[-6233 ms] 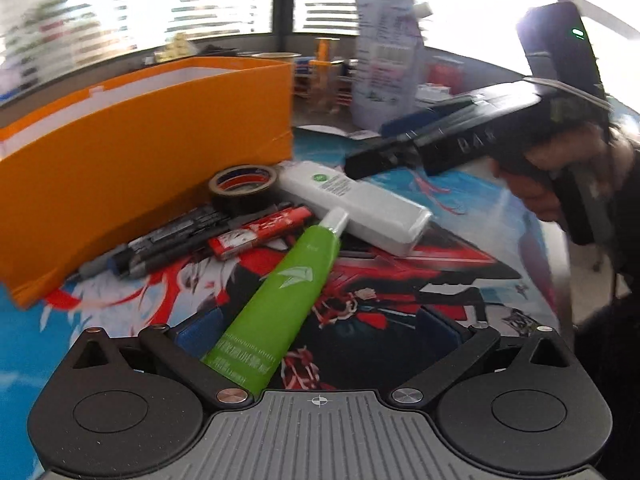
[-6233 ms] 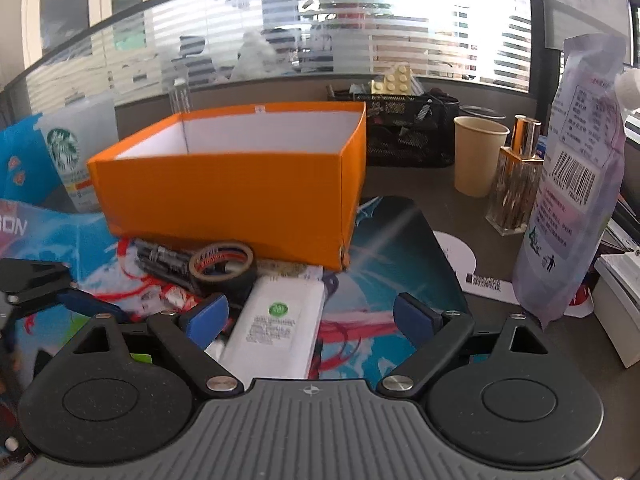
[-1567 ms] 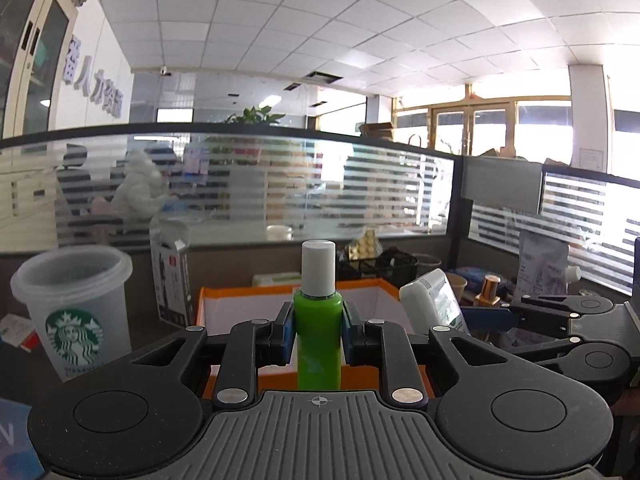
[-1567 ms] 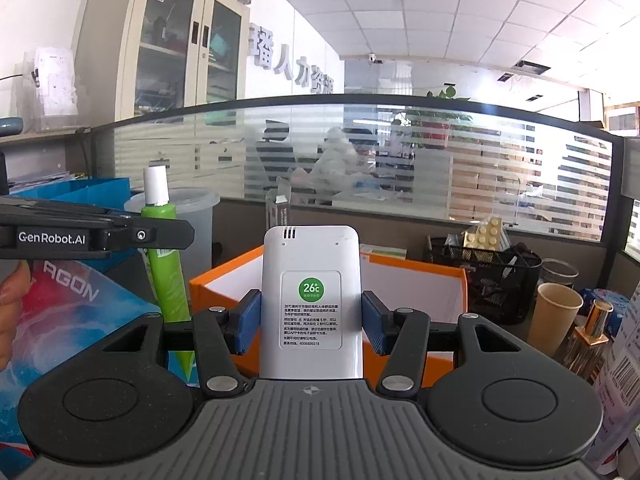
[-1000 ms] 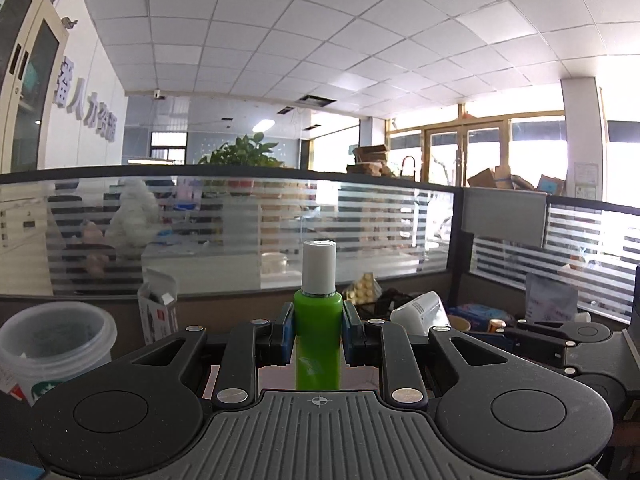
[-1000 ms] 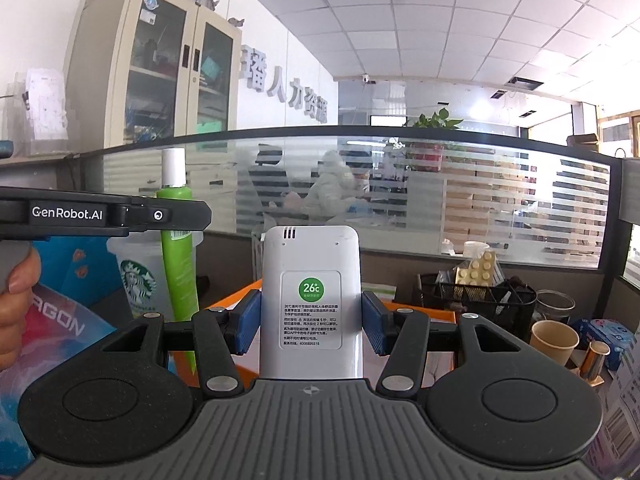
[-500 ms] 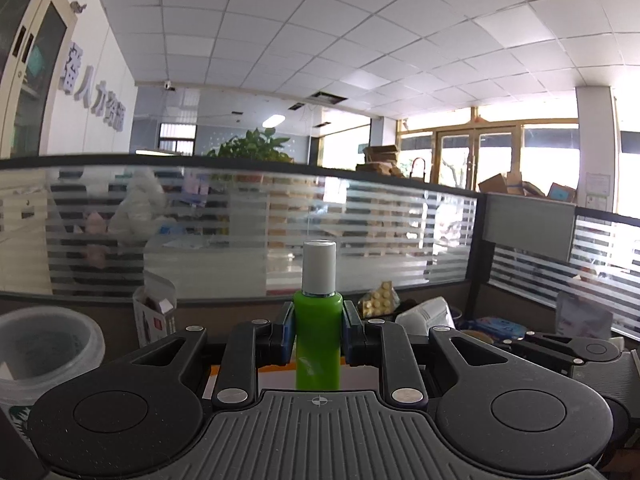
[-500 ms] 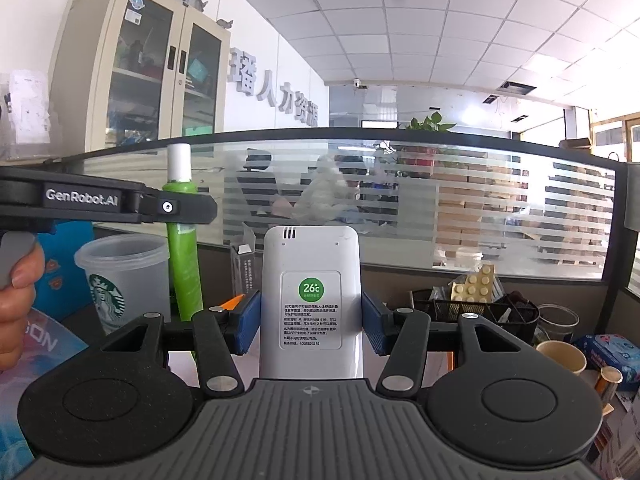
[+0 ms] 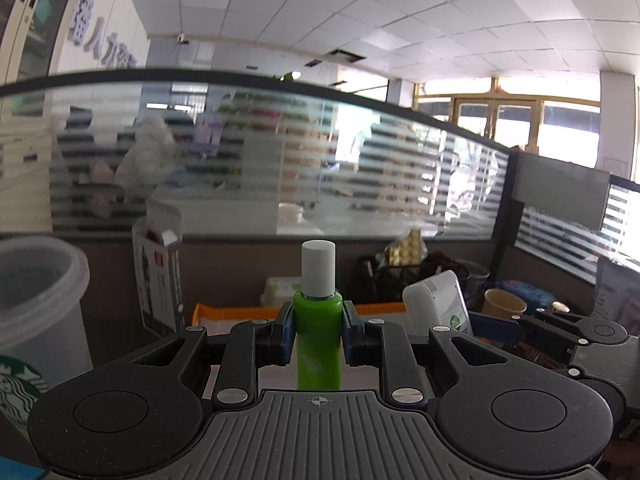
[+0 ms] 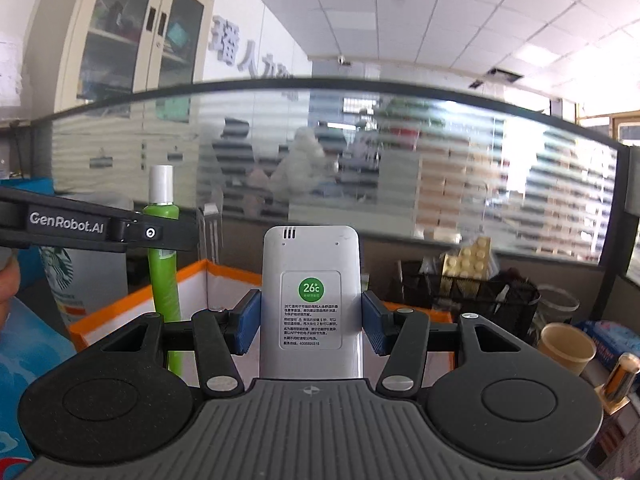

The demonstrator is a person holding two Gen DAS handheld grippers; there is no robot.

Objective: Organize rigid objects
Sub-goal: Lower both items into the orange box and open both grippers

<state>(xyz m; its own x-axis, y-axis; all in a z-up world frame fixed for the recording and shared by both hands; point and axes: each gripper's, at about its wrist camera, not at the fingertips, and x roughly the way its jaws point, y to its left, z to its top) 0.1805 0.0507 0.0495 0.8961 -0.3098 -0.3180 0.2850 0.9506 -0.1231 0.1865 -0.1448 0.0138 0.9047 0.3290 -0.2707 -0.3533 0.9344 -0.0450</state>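
Note:
My left gripper [image 9: 318, 340] is shut on a green tube [image 9: 319, 344] with a white cap, held upright in the air. My right gripper [image 10: 310, 322] is shut on a white remote-like device [image 10: 311, 296] with a green 26°C sticker, also upright. The orange box [image 10: 132, 300] with a white inside stands below and just beyond both grippers; it also shows in the left wrist view [image 9: 236, 314]. The green tube [image 10: 162, 264] and the left gripper's arm show at the left of the right wrist view. The white device [image 9: 436, 300] shows at the right of the left wrist view.
A clear Starbucks cup [image 9: 36, 316] stands at the left. A small upright carton [image 9: 158, 276] is behind the box. A black mesh basket [image 10: 464, 292], a paper cup [image 10: 566, 346] and a small bottle [image 10: 618, 376] sit at the right. A glass partition runs behind.
Since six seconds ago each gripper has picked its object off the mat and lifted it. Over the last second both have tilted down a little, so the orange box shows again.

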